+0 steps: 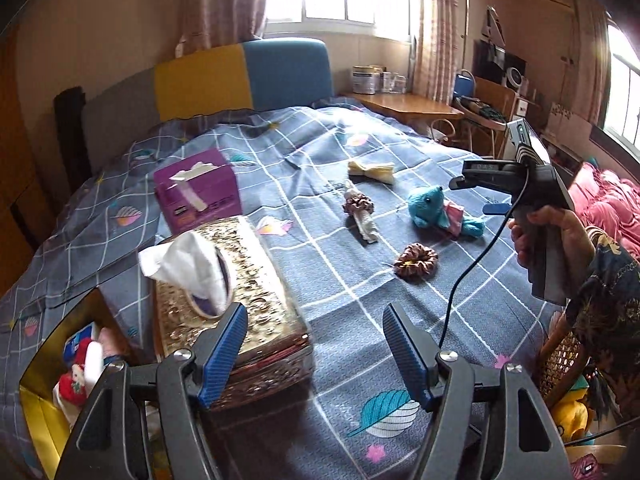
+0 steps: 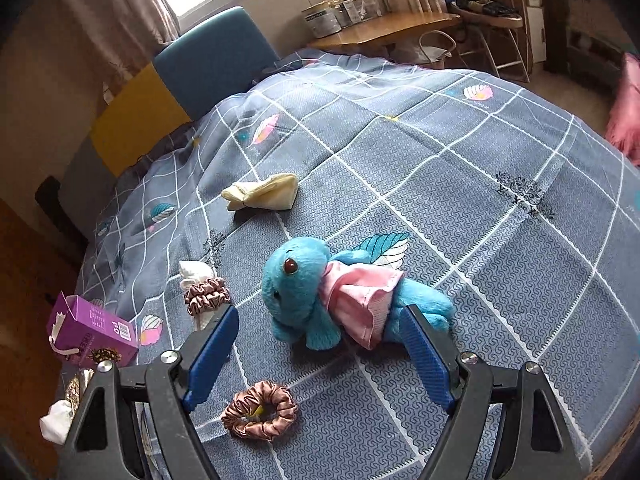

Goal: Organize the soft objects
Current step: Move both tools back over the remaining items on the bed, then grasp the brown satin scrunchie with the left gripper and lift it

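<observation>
A blue plush toy in a pink dress [image 2: 320, 292] lies on the bed; it also shows in the left wrist view [image 1: 440, 210]. My right gripper [image 2: 320, 340] is open and hovers just above it, fingers to either side; it shows in the left wrist view [image 1: 476, 194] from the side. A brown scrunchie [image 2: 260, 408] [image 1: 416, 260], a scrunchie on white cloth [image 2: 204, 294] [image 1: 360, 210] and a folded cream cloth [image 2: 264, 194] [image 1: 372, 170] lie nearby. My left gripper [image 1: 316, 348] is open and empty above the bed.
A gold tissue box [image 1: 240, 312] and a purple tissue box [image 1: 196, 188] sit on the bed's left. A yellow box with soft toys [image 1: 68, 380] stands at the lower left. The checked blue bedspread [image 2: 480, 240] extends right. A desk [image 1: 400, 104] stands beyond.
</observation>
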`<move>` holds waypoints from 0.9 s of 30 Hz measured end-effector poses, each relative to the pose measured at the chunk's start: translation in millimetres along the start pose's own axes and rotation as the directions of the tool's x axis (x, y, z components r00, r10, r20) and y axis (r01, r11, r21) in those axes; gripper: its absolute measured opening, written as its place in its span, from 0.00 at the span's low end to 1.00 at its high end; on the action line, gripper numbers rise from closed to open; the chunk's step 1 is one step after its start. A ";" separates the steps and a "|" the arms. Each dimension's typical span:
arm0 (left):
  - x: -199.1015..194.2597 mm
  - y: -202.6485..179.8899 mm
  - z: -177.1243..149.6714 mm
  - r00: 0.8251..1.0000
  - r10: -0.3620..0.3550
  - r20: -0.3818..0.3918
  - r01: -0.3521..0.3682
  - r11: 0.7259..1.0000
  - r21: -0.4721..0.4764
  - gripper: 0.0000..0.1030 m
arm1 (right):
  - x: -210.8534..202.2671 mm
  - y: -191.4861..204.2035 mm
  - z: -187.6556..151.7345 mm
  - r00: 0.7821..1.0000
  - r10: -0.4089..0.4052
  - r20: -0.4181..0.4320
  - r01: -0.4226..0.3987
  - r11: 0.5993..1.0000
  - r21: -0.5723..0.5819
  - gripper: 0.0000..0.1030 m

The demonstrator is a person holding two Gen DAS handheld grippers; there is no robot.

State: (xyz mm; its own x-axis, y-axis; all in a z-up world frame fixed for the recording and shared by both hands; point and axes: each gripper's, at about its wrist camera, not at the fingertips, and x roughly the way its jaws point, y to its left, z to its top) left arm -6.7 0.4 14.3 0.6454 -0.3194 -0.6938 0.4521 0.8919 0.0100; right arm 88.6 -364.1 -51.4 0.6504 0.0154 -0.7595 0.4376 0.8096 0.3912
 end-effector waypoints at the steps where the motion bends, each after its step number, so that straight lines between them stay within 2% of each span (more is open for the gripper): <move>1: 1.8 -3.4 1.5 1.000 -0.005 0.000 0.005 1.000 0.009 0.69 | 0.7 -3.3 0.8 1.000 0.003 -0.003 -0.003 1.000 0.020 0.81; 5: 11.0 -18.9 7.1 1.000 -0.009 -0.012 0.009 0.999 0.048 0.69 | 3.6 -12.3 2.1 0.999 0.021 -0.025 -0.019 0.997 0.079 0.81; 10: 23.5 -34.2 13.0 0.999 -0.014 -0.032 0.016 0.997 0.081 0.69 | 3.5 -14.0 1.4 0.999 0.032 -0.029 -0.029 0.995 0.094 0.81; 27: 64.5 -70.8 18.8 0.992 -0.041 -0.121 0.060 0.986 0.156 0.69 | -3.4 -29.9 4.6 0.993 0.114 -0.007 -0.110 0.974 0.198 0.81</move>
State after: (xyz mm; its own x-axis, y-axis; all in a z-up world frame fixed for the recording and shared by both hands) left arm 14.5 -89.3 -17.7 0.5472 -0.3146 -0.7756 0.5804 0.8103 0.0809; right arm 76.2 -391.0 -58.2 0.6917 0.1116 -0.7135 0.4776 0.6703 0.5679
